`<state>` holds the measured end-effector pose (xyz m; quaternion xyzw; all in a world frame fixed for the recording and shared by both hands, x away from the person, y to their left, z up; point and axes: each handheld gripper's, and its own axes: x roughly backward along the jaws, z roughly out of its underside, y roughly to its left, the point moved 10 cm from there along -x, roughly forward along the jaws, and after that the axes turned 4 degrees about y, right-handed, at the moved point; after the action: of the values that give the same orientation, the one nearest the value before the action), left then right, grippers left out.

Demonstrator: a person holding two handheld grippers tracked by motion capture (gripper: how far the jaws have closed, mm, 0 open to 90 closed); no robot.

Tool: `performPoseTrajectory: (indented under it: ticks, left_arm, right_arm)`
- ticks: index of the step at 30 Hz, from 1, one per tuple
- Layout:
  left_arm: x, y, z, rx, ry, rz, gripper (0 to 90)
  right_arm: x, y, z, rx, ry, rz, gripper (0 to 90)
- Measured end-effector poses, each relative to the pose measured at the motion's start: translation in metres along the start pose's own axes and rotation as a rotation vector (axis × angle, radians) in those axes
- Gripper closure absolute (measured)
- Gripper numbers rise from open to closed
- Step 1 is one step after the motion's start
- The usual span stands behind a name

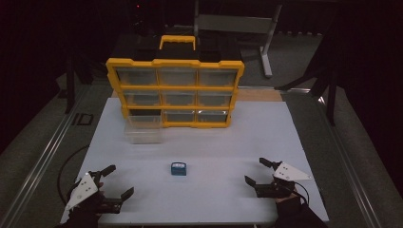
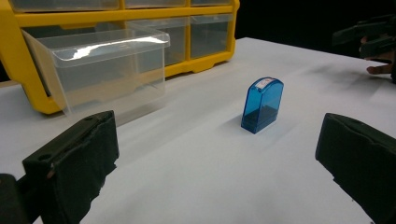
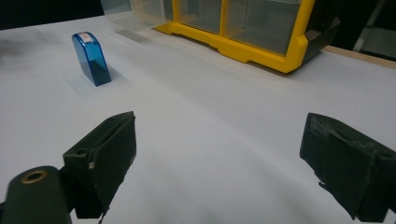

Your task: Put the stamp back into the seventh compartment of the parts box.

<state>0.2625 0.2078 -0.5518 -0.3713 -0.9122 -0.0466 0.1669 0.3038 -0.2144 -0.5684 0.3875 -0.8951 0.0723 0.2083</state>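
Blue case [image 2: 262, 104] stands upright on the surface [image 1: 214, 142] ahead of my left tool [image 1: 118, 181], both tools' jaws apart and empty; probably light, rigid, slick plastic, so I'd pinch its flat sides.

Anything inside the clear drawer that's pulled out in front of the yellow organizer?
The clear drawer looks empty: through its walls, just the white table and the yellow organizer behind. Glare on the rim hides part of the floor, so something tiny could be missed.
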Motion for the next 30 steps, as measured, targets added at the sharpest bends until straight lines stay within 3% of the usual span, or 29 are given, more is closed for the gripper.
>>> performPoseTrajectory:
  ticks: [26, 30]
  left_arm:
    - [-0.001, -0.002, -0.003, 0.0, -0.007, 0.019, 0.2]
    - [0.001, -0.004, -0.01, 0.001, -0.023, 0.017, 0.2]
  right_arm:
    - [0.003, 0.0, -0.002, -0.003, -0.015, 0.001, 10.8]
    - [0.003, 0.0, -0.002, -0.004, -0.013, 0.001, 10.8]
